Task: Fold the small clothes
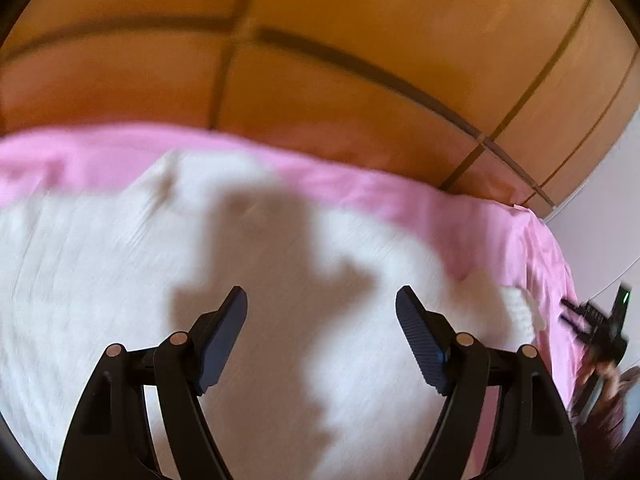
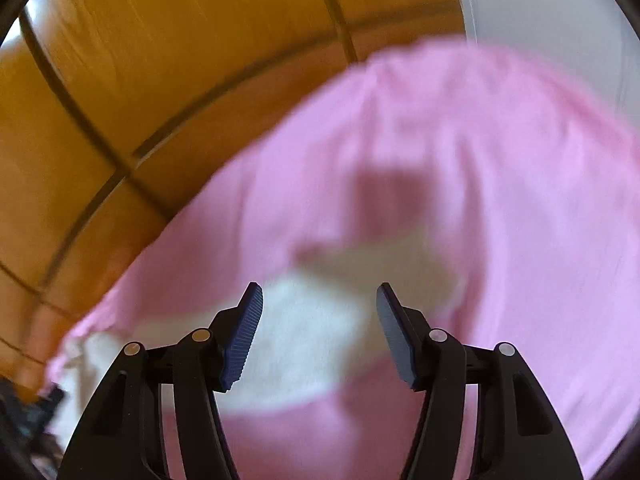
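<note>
White garment (image 1: 120, 280) flat on pink sheet (image 1: 400, 196), axis unclear | left gripper (image 1: 321, 300), right gripper (image 2: 319, 296) jaws wide, empty

One white garment (image 1: 120, 280), blurred, spread flat. One pink sheet (image 1: 360, 184) under it. Two grippers: left gripper (image 1: 321, 300) and right gripper (image 2: 319, 296), each with two fingers, so four fingers total. One wooden wardrobe front (image 1: 320, 60) behind, with several panels, count unclear in the blur.
</note>
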Demonstrator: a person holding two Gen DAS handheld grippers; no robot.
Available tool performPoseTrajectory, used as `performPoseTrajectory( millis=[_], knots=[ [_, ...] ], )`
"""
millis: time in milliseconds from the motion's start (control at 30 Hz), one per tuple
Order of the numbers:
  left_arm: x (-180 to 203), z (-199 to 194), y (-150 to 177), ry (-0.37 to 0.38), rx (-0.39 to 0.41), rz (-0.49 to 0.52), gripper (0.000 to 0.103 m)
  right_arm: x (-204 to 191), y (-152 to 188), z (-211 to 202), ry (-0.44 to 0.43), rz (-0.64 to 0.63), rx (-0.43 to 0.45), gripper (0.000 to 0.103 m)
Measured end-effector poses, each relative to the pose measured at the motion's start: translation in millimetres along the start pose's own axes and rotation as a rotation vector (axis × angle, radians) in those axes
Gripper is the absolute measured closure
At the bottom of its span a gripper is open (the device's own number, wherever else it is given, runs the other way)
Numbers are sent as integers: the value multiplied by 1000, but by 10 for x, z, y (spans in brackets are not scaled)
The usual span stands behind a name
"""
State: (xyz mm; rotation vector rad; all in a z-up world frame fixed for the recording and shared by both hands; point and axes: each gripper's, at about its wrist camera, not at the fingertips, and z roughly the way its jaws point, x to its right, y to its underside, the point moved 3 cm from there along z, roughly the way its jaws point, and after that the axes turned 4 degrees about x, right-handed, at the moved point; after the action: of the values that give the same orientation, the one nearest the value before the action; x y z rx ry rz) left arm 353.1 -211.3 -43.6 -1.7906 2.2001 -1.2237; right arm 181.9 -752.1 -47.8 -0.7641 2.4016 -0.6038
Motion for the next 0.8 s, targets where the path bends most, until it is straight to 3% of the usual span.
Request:
performPoseTrajectory(
  millis=[133,233,267,300,333,367,433,500,533,633,667,733,767,800],
  knots=[
    [-378,-365,428,-35,-17,-45,27,360,407,264,4,190,-71,45],
    [-616,-697,693,-67,-5,-87,27,433,366,418,-22,232,-29,45],
    [-714,-823,783,-77,2,-114,27,408,348,442,-14,224,-25,53],
    [-796,-929,860,-95,10,-132,27,369,287,493,6,204,-24,79],
    [-892,-1063,949,-121,19,-148,27,330,267,489,42,179,-23,92],
    [-946,-1149,1001,-136,25,-162,27,284,219,448,81,146,-7,98],
    [-1092,-1369,1119,-160,47,-203,27,229,93,201,118,84,93,99],
    [-1267,-1611,1249,-195,62,-241,27,282,-12,46,224,34,159,99],
    [-1293,-1661,1297,-207,63,-247,27,370,-59,68,300,4,165,99],
    [-1489,-1900,1468,-254,62,-247,27,456,-29,241,249,-3,63,99],
    [-1548,-1978,1519,-269,66,-255,27,432,-12,219,246,-12,66,98],
    [-1648,-2105,1595,-277,73,-280,27,371,51,97,161,13,87,73],
    [-1707,-2187,1644,-295,83,-290,27,366,107,2,145,28,95,41],
    [-1760,-2262,1705,-308,89,-296,27,347,175,-93,137,38,107,30]
  ],
)
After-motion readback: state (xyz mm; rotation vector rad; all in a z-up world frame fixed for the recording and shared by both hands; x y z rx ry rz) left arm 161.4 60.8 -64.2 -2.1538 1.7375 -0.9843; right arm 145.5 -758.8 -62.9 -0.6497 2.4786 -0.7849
